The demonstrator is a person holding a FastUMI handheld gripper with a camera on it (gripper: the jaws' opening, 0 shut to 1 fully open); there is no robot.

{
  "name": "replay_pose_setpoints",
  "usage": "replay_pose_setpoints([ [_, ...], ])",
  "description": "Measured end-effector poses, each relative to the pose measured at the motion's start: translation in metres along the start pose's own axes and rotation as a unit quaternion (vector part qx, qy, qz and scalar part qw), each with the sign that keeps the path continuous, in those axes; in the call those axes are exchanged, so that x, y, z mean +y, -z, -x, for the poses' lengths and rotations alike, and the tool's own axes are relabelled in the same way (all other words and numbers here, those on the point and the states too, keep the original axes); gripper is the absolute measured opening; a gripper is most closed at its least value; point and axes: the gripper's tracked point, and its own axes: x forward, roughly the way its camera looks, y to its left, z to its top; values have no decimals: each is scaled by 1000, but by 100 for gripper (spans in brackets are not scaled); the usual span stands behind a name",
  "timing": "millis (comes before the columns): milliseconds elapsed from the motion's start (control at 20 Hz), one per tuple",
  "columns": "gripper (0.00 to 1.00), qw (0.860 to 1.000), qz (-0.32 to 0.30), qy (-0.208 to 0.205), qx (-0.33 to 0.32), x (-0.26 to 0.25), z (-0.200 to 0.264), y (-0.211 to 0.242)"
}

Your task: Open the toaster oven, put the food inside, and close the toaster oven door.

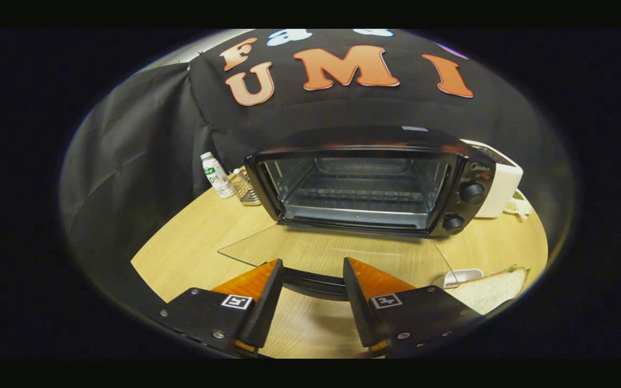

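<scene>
My gripper (313, 272) is spread wide, its fingers straddling the door handle (313, 284) without gripping. I see the toaster oven (364, 183) fully open, sandwich (491, 288) right of the fingers.

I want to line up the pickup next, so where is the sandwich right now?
In the gripper view, the white-bread sandwich lies on the wooden table, just right of the open hand-held gripper, beside a small white dish and the lowered glass oven door.
</scene>
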Motion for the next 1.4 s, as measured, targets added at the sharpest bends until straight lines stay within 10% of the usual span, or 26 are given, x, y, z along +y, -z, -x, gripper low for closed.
replay_pose_setpoints([
  [700, 90, 997, -40, -28, 52, -4, 5, 14],
  [1400, 99, 989, -34, 143, 36, -193, 110, -12],
])
